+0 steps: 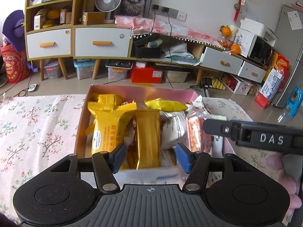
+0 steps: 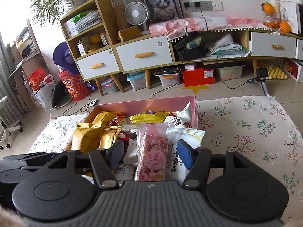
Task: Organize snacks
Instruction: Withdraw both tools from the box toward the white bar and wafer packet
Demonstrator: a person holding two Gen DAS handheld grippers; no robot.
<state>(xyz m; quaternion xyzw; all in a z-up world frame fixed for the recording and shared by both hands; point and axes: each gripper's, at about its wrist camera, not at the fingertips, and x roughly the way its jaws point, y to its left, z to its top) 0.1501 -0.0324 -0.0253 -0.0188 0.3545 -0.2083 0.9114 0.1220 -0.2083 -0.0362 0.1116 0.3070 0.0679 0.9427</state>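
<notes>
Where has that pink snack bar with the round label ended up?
In the right wrist view the pink snack bar lies in the pink box, between the right gripper's open jaws, beside a white packet.

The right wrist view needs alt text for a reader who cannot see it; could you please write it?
The open right gripper hovers over a pink box crammed with snack packets, a pink-speckled snack bar lying loose between its fingers. The box sits on a floral tablecloth.
</notes>
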